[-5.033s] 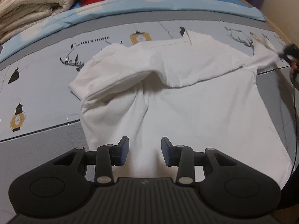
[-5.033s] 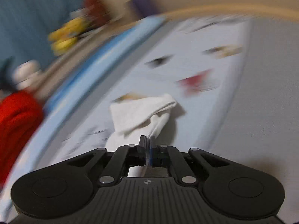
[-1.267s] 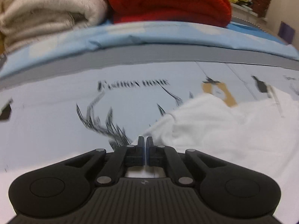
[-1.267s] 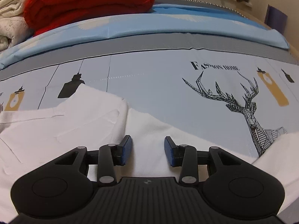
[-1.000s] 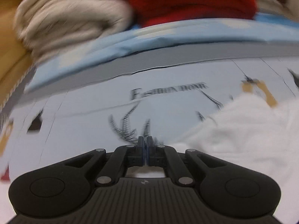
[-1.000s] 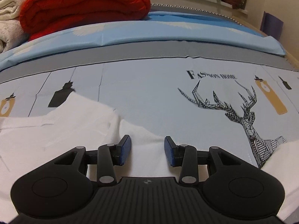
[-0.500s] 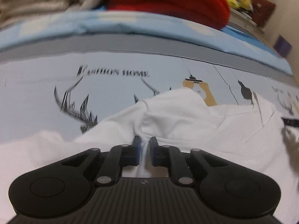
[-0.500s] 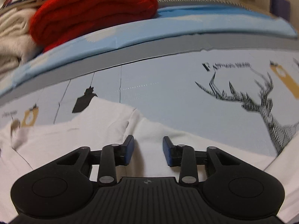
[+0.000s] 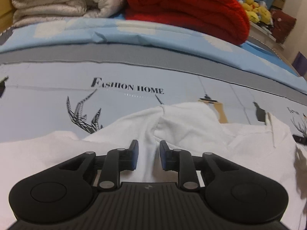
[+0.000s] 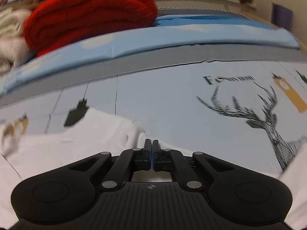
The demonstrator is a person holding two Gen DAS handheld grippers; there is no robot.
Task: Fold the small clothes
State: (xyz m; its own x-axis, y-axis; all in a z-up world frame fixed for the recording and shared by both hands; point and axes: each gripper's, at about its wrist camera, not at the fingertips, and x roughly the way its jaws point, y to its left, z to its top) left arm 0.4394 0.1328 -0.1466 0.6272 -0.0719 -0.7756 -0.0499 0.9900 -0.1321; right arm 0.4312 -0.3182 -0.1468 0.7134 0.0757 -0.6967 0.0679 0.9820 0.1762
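A small white shirt (image 9: 191,130) lies spread on the printed bedsheet (image 9: 48,103), its near sleeve bunched into a fold. My left gripper (image 9: 148,153) hovers low over that fold. Its jaws are opening, with cloth lying between the blue pads (image 9: 135,153) but not pressed by them. In the right wrist view the same white shirt (image 10: 76,145) covers the lower left. My right gripper (image 10: 151,149) is shut, and its tips pinch a ridge of the shirt's upper edge where the cloth rises to meet them.
A red blanket (image 9: 188,5) and a cream blanket (image 9: 57,0) are stacked at the back on a folded light-blue cover (image 9: 153,36). Yellow plush toys (image 9: 255,13) sit on a ledge at the far right. The red blanket (image 10: 86,13) also shows in the right wrist view.
The left jaws have gone from shut to parted, and that view has swung back over the shirt. The right jaws have closed together on the shirt's edge.
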